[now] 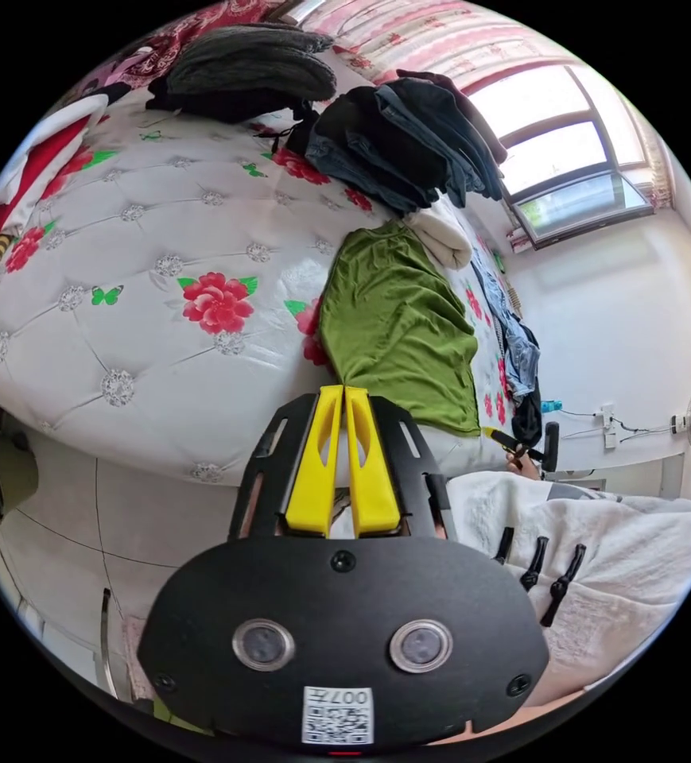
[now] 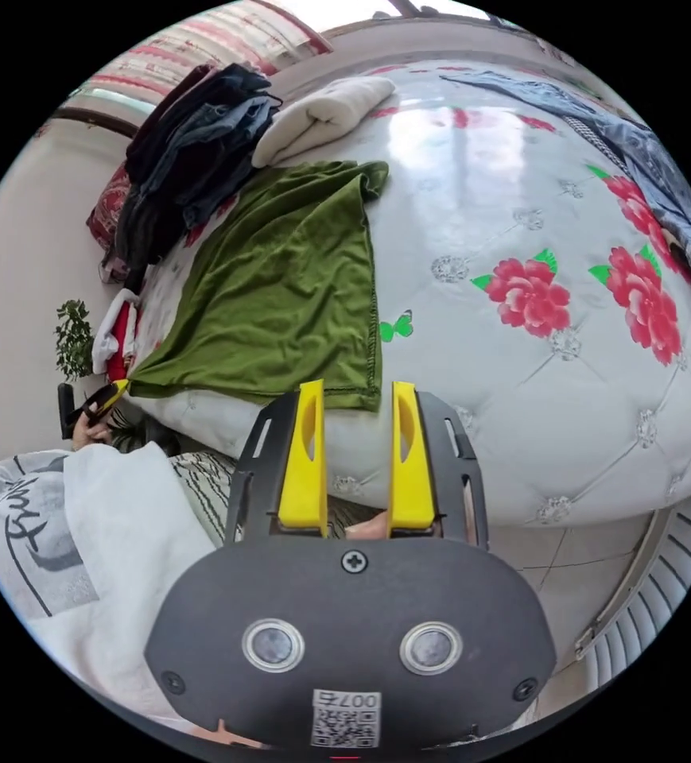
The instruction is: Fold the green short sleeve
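One green short sleeve [image 1: 397, 334]; left gripper [image 1: 343, 391] fingers seemingly pinching it, right gripper [image 2: 355, 387] wide.

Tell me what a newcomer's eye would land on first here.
The green short sleeve lies spread flat near the edge of the white flowered mattress. A heap of dark clothes sits beyond it. The left gripper has its yellow fingers closed together on nothing, and the right gripper is open at the shirt's hem.
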Demonstrator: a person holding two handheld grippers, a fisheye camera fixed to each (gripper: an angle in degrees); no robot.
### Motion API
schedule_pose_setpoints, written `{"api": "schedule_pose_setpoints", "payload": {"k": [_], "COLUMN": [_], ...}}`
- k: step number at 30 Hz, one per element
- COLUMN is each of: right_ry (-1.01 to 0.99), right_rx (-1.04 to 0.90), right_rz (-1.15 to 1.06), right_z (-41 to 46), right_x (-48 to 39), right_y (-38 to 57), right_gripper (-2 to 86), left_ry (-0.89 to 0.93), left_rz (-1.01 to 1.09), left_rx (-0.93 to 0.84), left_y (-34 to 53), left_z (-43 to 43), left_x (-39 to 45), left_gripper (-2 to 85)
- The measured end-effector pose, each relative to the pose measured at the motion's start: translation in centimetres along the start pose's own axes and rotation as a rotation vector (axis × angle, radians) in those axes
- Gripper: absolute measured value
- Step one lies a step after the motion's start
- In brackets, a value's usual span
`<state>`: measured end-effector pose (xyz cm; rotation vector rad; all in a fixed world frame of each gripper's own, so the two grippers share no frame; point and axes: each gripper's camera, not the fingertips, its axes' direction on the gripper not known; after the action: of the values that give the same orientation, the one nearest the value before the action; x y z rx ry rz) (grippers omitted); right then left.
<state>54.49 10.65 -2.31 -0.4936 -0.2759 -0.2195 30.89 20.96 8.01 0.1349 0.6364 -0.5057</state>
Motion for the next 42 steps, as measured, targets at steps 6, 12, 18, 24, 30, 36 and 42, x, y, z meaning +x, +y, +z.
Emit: {"api": "schedule_pose_setpoints", "payload": {"k": [6, 12, 18, 24, 30, 36, 42], "right_ry": [-0.003, -0.363, -0.443, -0.374, -0.466, -0.510, -0.439], "right_rx": [-0.017, 0.205, 0.452, 0.742, 0.981, 0.972, 0.754], "right_rz": [-0.028, -0.039, -0.123, -0.306, -0.462, -0.517, -0.396], "right_z": [-1.2, -12.2, -24.0, -39.5, -48.4, -47.6, -38.9], "right_x": [0.4, 5.0, 6.2, -0.4, -1.3, 2.0, 6.0], "right_y": [1.3, 5.1, -2.5, -7.7, -0.3, 7.9, 11.8], "right_gripper": [0.4, -0.2, -0.3, -0.3, -0.3, -0.3, -0.3], "left_ry": [0.030, 0.150, 0.314, 0.468, 0.496, 0.463, 0.359], "left_rz": [-0.030, 0.073, 0.124, 0.298, 0.581, 0.649, 0.464], "left_rx": [-0.008, 0.057, 0.204, 0.425, 0.592, 0.608, 0.411], "left_y": [0.5, -0.4, -14.3, -24.5, -18.7, -8.5, -1.9], "left_z": [-0.7, -5.9, -7.4, -16.3, -26.8, -27.9, -19.8], "left_x": [-0.9, 0.4, 4.3, 15.6, 22.2, 20.1, 13.6], "left_gripper": [-1.0, -1.0, -1.0, -1.0, -1.0, -1.0, -1.0]}}
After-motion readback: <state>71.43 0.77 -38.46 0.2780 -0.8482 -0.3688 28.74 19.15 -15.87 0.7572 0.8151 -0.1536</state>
